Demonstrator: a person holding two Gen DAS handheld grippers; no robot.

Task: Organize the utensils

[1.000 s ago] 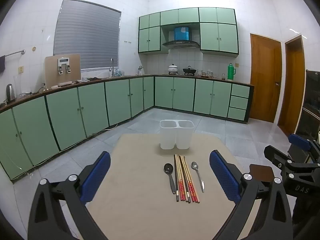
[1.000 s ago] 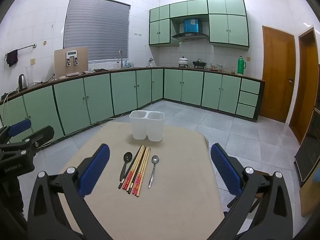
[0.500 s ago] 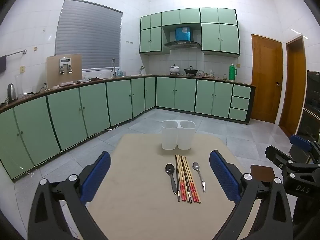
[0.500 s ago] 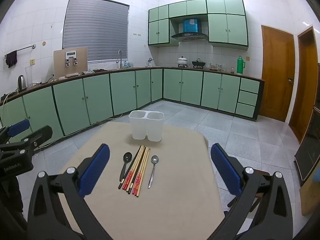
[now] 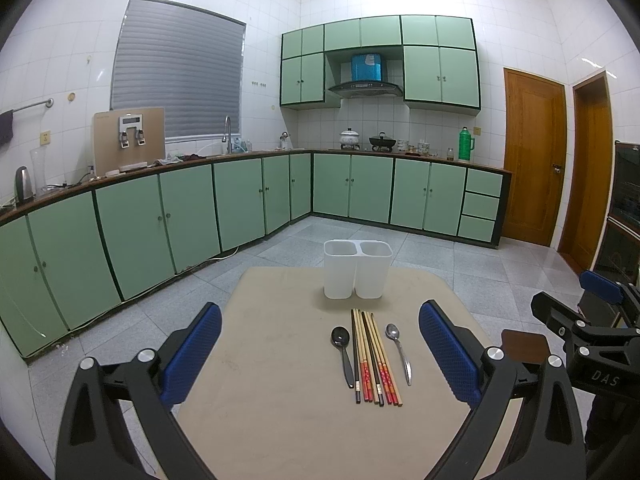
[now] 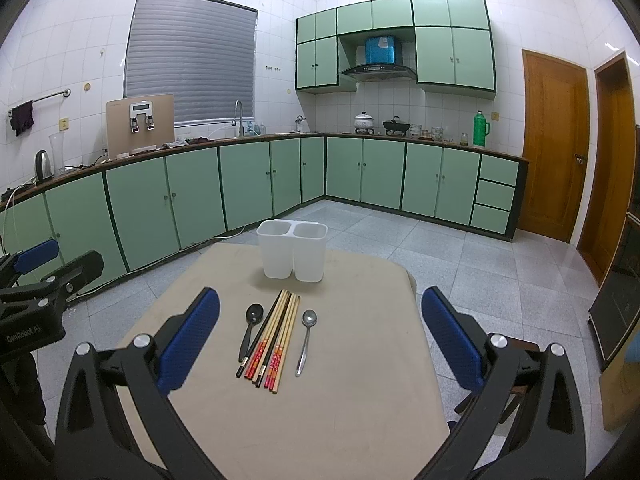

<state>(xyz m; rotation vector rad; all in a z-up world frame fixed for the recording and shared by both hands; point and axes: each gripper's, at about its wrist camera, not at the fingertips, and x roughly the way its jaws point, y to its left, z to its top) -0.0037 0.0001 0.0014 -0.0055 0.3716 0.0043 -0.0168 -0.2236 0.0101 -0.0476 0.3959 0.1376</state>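
Note:
A white two-compartment holder [image 5: 357,268] [image 6: 293,255] stands empty at the far side of the beige table [image 5: 280,360] [image 6: 340,400]. In front of it lie a black spoon [image 5: 344,350] [image 6: 250,330], a bundle of several chopsticks [image 5: 374,358] [image 6: 274,338] and a metal spoon [image 5: 399,350] [image 6: 305,338]. My left gripper [image 5: 320,356] is open and empty, above the table's near side. My right gripper [image 6: 320,344] is open and empty, also short of the utensils. Each gripper shows at the edge of the other's view, the right one [image 5: 588,328] and the left one [image 6: 36,280].
The table is small, with tiled floor all round. Green cabinets [image 5: 160,224] run along the left and back walls. A brown stool top [image 5: 524,346] sits by the table's right edge. Wooden doors [image 5: 536,168] are at the right.
Both views have shifted very slightly; the utensils and the holder have not moved. Both grippers stay open.

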